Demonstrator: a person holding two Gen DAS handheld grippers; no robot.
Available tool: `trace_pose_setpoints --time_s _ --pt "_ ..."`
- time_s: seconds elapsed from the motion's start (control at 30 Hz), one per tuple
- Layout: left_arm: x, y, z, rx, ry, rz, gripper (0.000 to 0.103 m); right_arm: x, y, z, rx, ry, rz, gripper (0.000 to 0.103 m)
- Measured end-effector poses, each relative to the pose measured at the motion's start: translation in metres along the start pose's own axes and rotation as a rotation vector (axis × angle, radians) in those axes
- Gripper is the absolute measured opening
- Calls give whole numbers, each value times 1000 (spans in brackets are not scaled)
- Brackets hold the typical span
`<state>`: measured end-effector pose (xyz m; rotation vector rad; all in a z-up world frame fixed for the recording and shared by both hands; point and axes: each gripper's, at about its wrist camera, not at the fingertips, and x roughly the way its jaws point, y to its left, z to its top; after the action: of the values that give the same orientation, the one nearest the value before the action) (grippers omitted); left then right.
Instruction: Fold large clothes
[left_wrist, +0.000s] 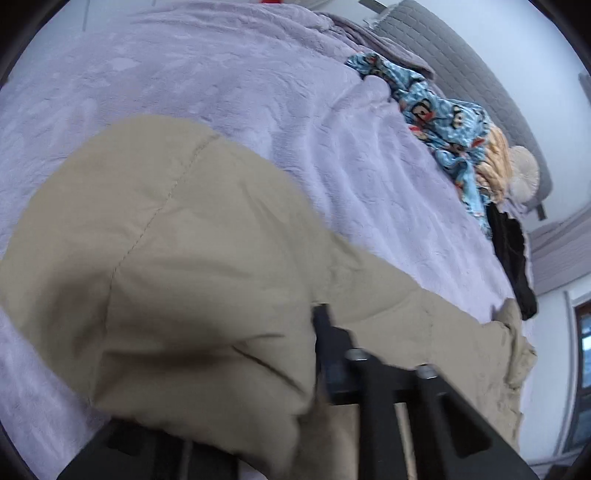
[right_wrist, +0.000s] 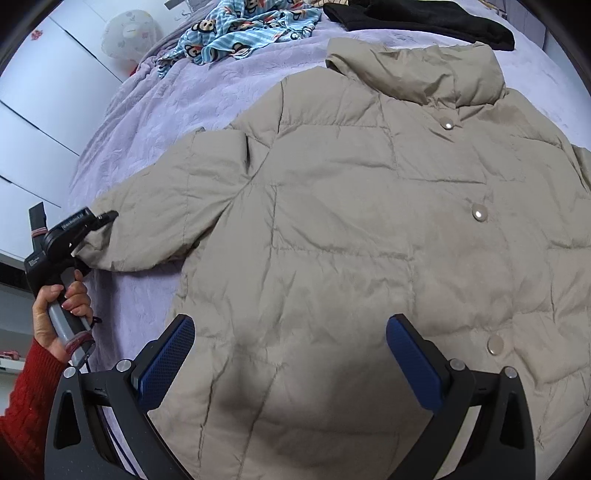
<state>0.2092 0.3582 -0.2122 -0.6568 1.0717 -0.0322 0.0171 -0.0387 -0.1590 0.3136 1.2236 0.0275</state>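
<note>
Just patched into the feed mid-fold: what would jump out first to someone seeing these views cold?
The big beige puffer jacket spread front-up over the lilac bedspread, snaps showing, fills the right wrist view. The left gripper is clamped on the cuff of one sleeve at the bed's edge, while the right gripper hangs open above the hem. At the bed's far side lie a blue cartoon-print garment and a black garment.

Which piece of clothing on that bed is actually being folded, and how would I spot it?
Start at the lilac bedspread. Spread flat across it lies the beige puffer jacket, front up, with round snap buttons. The blue cartoon-print garment and the black garment lie bunched beyond its collar; only the jacket is quilted and plain beige.
</note>
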Motion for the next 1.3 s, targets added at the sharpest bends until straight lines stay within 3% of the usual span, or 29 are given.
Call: trace_pose_setpoints --time_s 0.07,0.13,0.2,0.23,0.43,0.63,0.8,0.87,0.93,1.0,1.07,1.2,1.3 --pt "-10 -8 5 31 -21 11 9 3 6 15 16 -27 8 103" --pt "-30 -23 6 107 -67 32 9 3 12 26 29 -76 29 89" --pt "-53 -39 6 185 -114 35 9 7 18 38 48 -95 79 24" --pt "-65 -47 5 220 -133 35 9 14 21 45 70 -88 117 17" --pt "-126 -111 -9 420 -218 -23 9 65 45 63 131 -31 297 15" --pt "-130 -209 -44 574 -187 -137 9 107 50 56 180 71 337 15" --pt "-118 -310 -94 683 -156 -220 9 72 15 51 176 111 409 15" --pt "-106 -352 -124 734 -137 -244 9 45 -20 44 194 89 386 15" --pt "-84 -392 -160 799 -88 -252 9 17 -65 35 226 49 310 15" --pt "-52 -423 -201 869 -40 -217 9 -10 -112 26 251 1 180 15" --pt "-13 -436 -241 942 -7 -121 9 -30 -155 17 278 -29 76 15" --pt "57 -434 -298 1014 126 42 9 -44 -214 3 314 -17 -5 15" --pt "73 -421 -323 1086 140 124 10 -45 -236 -1 311 -28 -19 15"
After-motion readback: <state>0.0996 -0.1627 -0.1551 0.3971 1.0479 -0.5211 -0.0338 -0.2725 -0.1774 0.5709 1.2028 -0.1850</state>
